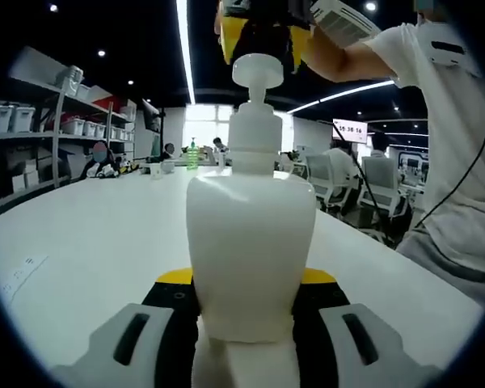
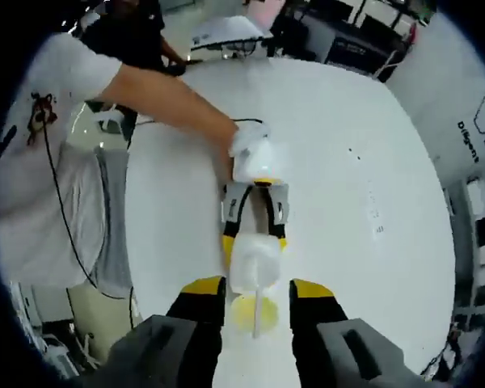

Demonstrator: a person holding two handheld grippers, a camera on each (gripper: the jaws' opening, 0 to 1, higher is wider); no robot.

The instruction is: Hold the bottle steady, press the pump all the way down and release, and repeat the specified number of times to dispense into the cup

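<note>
Between left hand-held gripper jaws, gripped white bottle; cup half-hidden; right grip unclear.

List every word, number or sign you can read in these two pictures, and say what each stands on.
"15:38:16", roughly, since the digits are blurred: on the wall display in the left gripper view.
"Dil...": dark lettering at the edge of the right gripper view, with the rest cut off.
Faint marks printed on the table: too small to read.
White pump bottle: no label visible.
</note>
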